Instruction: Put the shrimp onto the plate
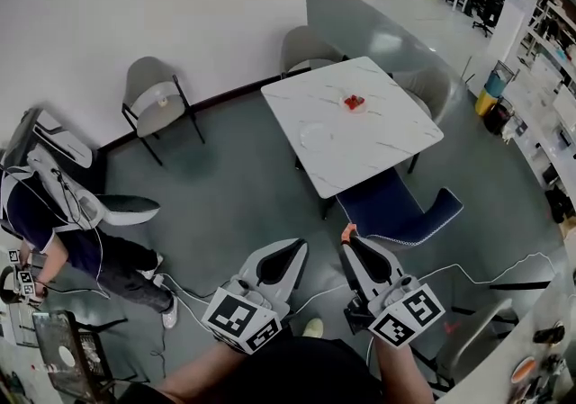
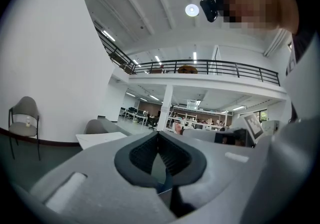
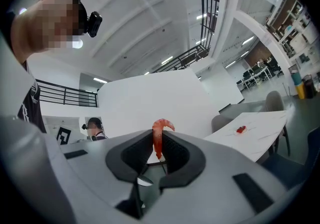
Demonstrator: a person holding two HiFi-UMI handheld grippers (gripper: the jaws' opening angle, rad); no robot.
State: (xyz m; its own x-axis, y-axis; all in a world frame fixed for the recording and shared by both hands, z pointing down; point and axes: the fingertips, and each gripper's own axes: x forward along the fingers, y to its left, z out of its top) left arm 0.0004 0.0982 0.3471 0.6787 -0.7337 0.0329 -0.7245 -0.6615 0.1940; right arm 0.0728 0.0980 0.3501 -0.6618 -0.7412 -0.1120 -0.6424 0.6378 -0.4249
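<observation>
A white desk point(image 1: 360, 137) stands at one o'clock on the grey floor point(image 1: 234, 204), blue chair point(image 1: 396, 213) beside it; a grey chair point(image 1: 153, 92) sits by the white wall point(image 1: 108, 6) at ten o'clock.

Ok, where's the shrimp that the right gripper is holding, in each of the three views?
Head view: shrimp at the tip of the right gripper, lower centre.
Left gripper view: a small pinkish speck near the centre, probably it; too small to be sure.
Right gripper view: dead centre, pinched upright between the jaws.
Shared landmark: the white table.
</observation>
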